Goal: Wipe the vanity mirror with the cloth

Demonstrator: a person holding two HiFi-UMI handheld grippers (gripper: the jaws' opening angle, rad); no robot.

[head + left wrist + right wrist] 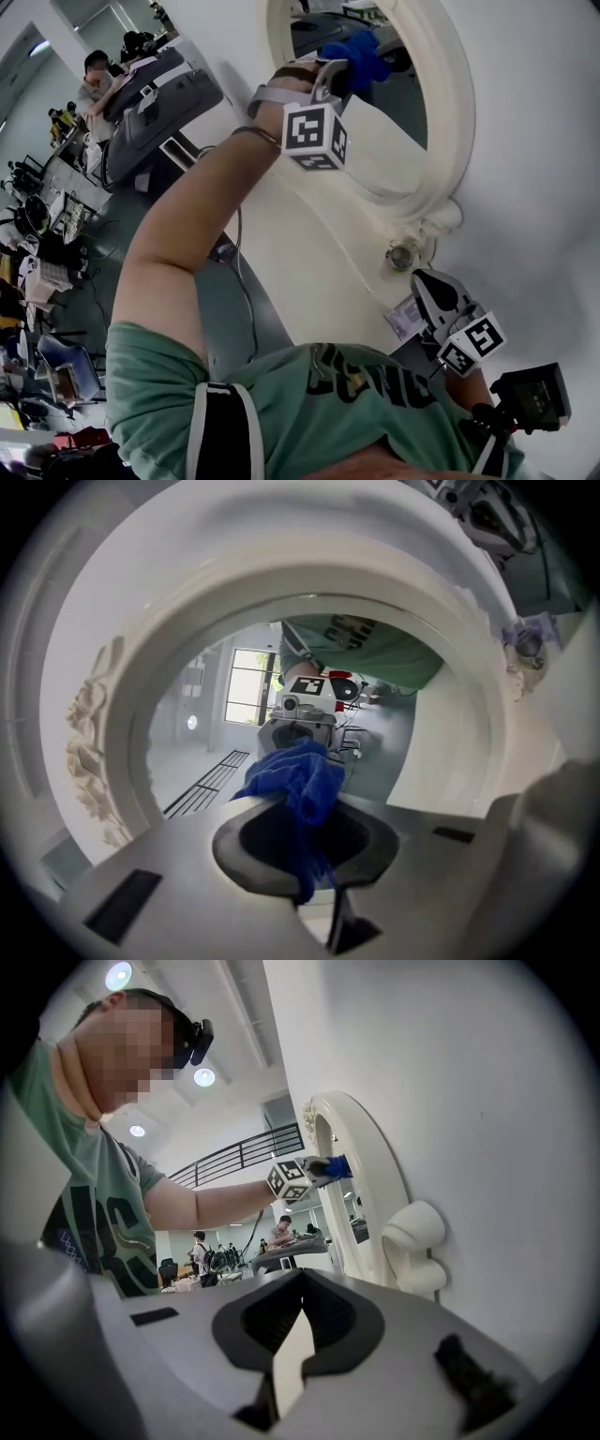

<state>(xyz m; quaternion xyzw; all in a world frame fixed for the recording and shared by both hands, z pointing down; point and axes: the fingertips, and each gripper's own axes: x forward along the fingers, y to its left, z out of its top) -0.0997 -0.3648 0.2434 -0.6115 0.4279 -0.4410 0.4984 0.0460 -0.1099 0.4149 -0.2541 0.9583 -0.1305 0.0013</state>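
The vanity mirror (398, 141) has a thick white oval frame and stands against a white wall. My left gripper (339, 73) is raised to the glass and shut on a blue cloth (358, 54), which presses on the mirror's upper part. In the left gripper view the cloth (298, 778) bunches between the jaws right at the glass (234, 724), where the gripper's own reflection shows. My right gripper (427, 287) hangs low beside the mirror's foot, shut with nothing in it. The right gripper view shows the mirror (349, 1180) edge-on, with the cloth (336, 1166) on it.
A metal knob (403, 254) sits at the frame's base, with a small clear packet (407, 317) below it. A white rounded bracket (415, 1246) juts from the wall by the mirror. Carved ornament (89, 752) lines the frame. People and desks (94, 84) fill the room behind.
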